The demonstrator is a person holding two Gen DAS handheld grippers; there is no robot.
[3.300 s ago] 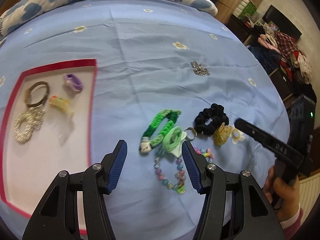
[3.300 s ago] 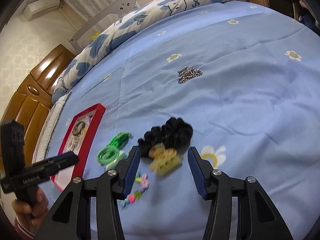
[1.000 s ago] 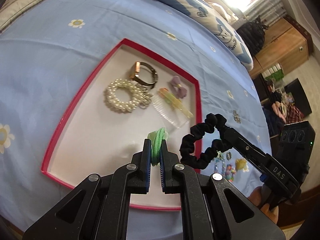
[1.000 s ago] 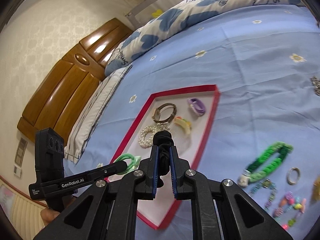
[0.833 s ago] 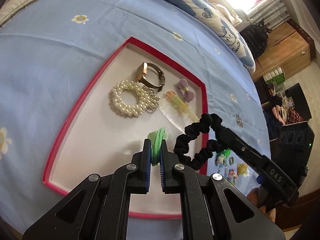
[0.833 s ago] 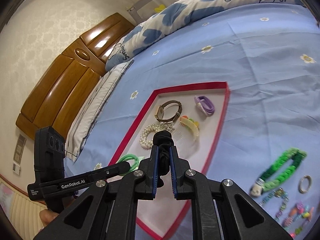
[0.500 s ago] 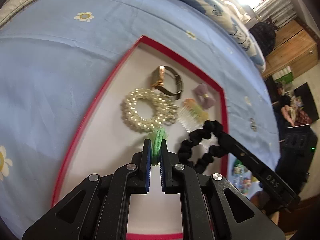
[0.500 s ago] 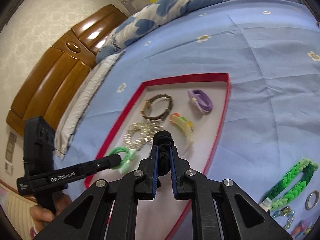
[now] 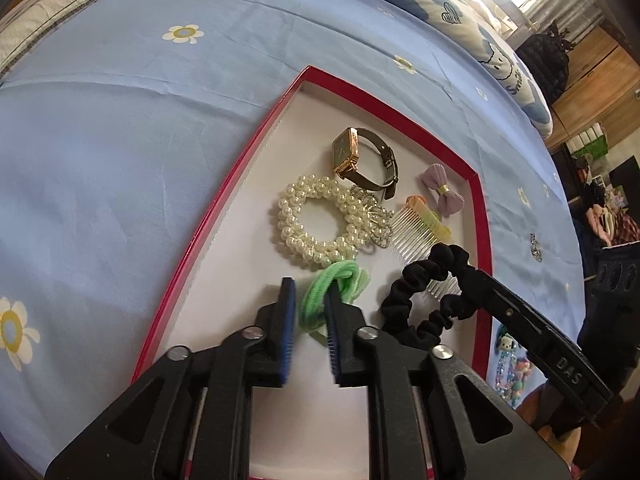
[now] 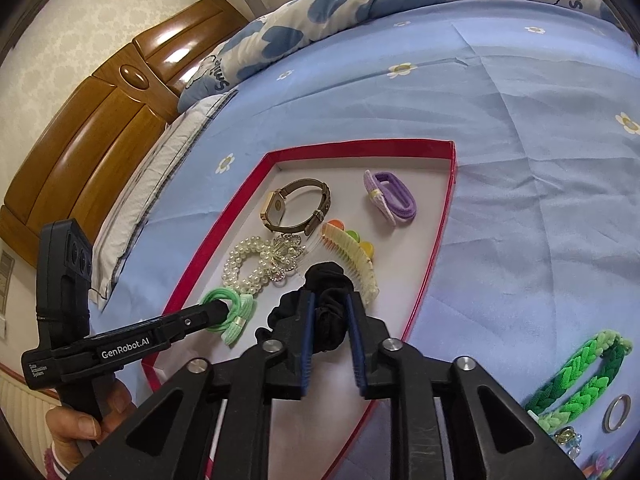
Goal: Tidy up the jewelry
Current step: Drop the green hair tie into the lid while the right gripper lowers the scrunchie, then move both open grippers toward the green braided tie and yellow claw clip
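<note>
A red-rimmed tray [image 9: 224,188] [image 10: 440,216] with a white floor lies on the blue bedspread. My left gripper [image 9: 310,304] is low over the tray, jaws parted, with the light green hair tie [image 9: 334,284] [image 10: 234,312] lying between them on the tray floor. My right gripper [image 10: 330,320] is also low over the tray, jaws parted, with the black scrunchie [image 10: 330,292] [image 9: 424,288] loose between them. In the tray lie a pearl bracelet [image 9: 316,220], a watch [image 9: 360,160], a comb clip [image 9: 420,226] and a purple bow tie [image 9: 442,194].
On the bedspread right of the tray lie a green braided band [image 10: 580,384], a metal ring [image 10: 618,408] and a bead bracelet [image 9: 510,372]. A small silver chain [image 9: 535,246] lies farther off. Pillows and a wooden headboard [image 10: 100,120] stand behind.
Both grippers came down onto the tray floor and their jaws opened, letting go of the green hair tie and the black scrunchie.
</note>
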